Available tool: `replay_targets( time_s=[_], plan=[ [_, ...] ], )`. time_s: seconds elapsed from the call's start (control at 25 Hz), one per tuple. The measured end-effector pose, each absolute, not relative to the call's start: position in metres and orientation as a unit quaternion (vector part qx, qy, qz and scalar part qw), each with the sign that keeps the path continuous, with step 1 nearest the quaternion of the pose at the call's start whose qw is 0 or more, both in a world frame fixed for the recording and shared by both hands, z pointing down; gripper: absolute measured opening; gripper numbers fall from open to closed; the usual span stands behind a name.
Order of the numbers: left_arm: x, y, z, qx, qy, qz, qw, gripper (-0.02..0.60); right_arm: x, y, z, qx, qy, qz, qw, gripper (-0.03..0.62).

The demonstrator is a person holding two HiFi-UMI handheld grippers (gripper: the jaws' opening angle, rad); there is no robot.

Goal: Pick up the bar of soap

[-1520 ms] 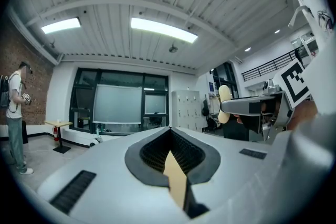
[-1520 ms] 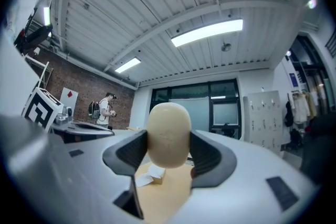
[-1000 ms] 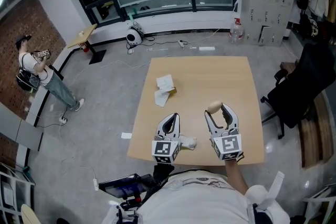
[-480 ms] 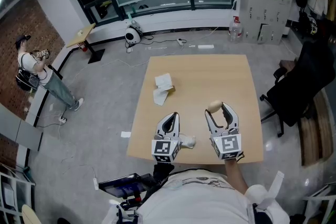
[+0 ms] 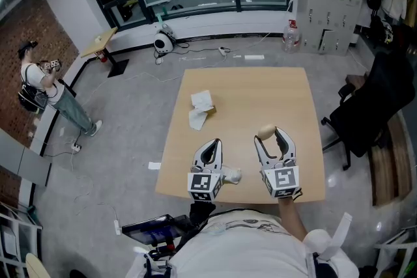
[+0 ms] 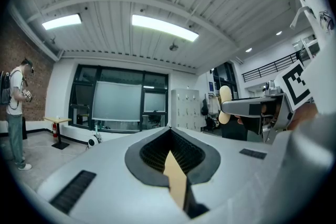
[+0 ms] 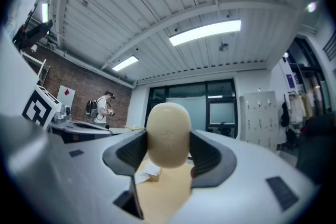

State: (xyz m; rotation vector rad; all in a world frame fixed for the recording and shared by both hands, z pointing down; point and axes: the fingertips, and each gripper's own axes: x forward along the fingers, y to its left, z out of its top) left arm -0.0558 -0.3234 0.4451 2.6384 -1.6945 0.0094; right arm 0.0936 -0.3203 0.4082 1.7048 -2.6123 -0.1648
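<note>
The bar of soap (image 5: 265,132) is a pale beige oval held clear of the wooden table (image 5: 260,88). My right gripper (image 5: 269,135) is shut on it at the fingertips. In the right gripper view the soap (image 7: 168,134) stands upright between the two dark pads, filling the gap of the right gripper (image 7: 168,140). My left gripper (image 5: 214,144) hovers beside it over the table's near edge, shut with nothing in it. In the left gripper view its jaws (image 6: 169,131) meet at the tip, and the soap (image 6: 226,104) shows to the right.
A crumpled white paper and a small box (image 5: 202,109) lie on the table's left half. A black office chair (image 5: 365,114) stands right of the table. A person (image 5: 45,88) stands far off at the left on the grey floor.
</note>
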Motion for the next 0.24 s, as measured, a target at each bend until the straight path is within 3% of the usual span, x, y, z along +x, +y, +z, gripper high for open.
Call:
replay_targets(
  time_s=[0.24],
  plan=[
    [-0.0595,-0.3247,0.4491,0.841,-0.540,0.002,0.003,0.002,0.0893,-0.3216,0.4128,0.545,-0.837,-0.052,0.008,0.261]
  ],
)
